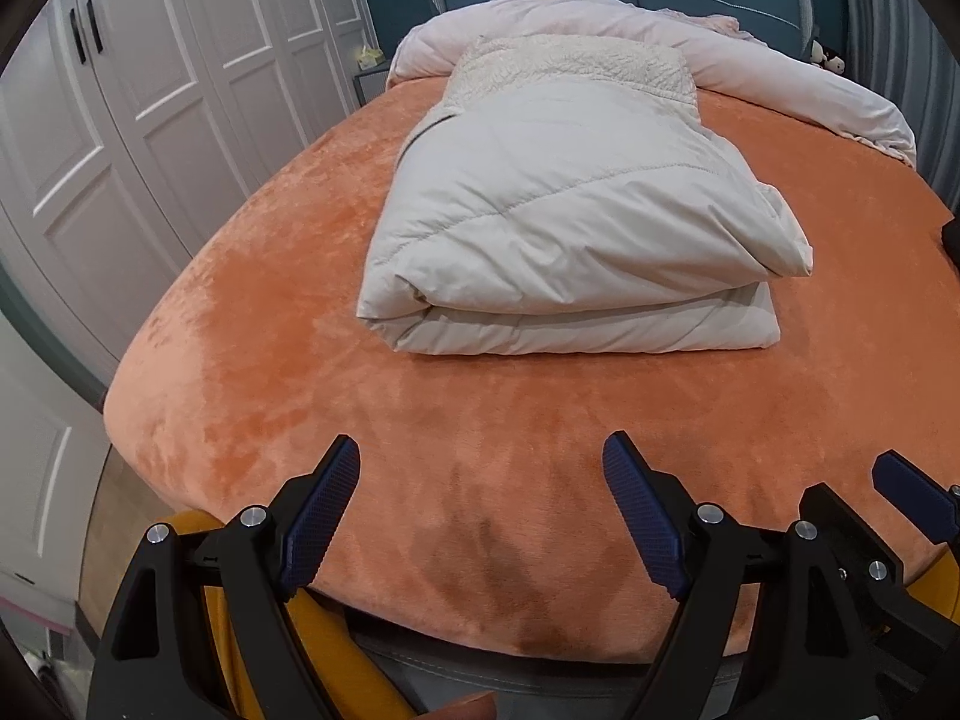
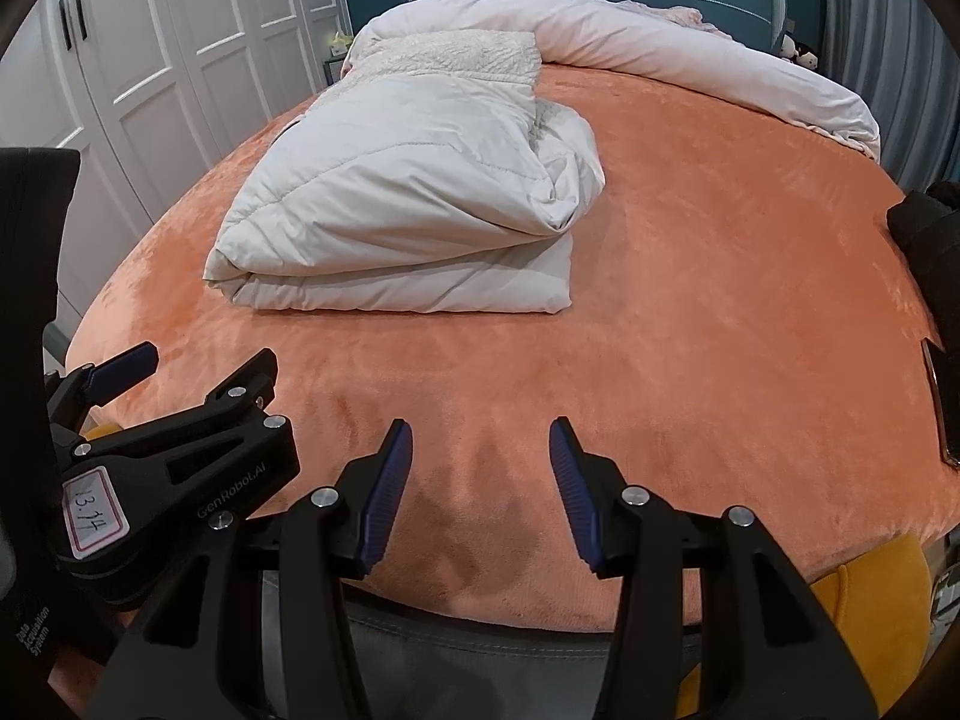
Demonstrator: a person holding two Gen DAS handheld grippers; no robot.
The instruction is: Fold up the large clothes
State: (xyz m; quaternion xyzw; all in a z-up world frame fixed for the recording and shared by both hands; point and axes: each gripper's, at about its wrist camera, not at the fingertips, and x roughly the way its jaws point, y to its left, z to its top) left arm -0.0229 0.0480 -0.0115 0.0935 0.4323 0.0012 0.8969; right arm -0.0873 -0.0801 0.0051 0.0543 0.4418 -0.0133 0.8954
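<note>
Two tongs, both released and holding nothing. Left wrist view: left tongs [image 1: 480,510] hang over the near edge of the bed [image 1: 240,312], well short of the padded white garment [image 1: 570,228], which lies folded mid-bed, pink duvet [image 1: 690,54] beyond it. Right wrist view: right tongs [image 2: 480,492] likewise spread, garment [image 2: 408,204] ahead and leftward; its right edge is bunched. Recommended: grip that loose edge, tuck it square, and press the layers flat.
</note>
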